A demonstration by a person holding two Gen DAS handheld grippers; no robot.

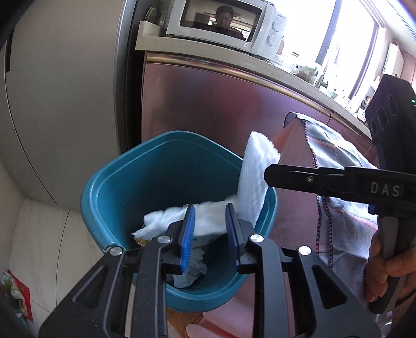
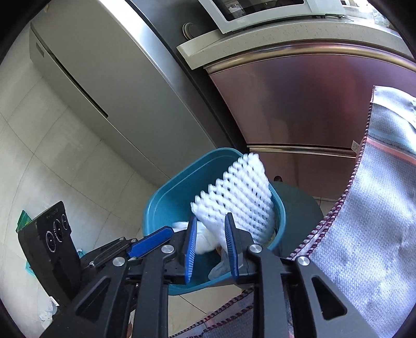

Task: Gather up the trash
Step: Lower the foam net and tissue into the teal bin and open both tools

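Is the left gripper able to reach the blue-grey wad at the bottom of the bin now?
Probably not directly: the left gripper is over the bin, but white foam lies across it above the wad.

Microwave point(image 1: 226, 24) above steel fridge point(image 2: 109, 85)

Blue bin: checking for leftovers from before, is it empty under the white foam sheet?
No, crumpled paper lies at the bottom of the blue bin.

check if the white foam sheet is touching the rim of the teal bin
Touching. In the left wrist view the white foam sheet leans on the right rim of the teal bin, its lower edge overlapping that rim with no gap showing.
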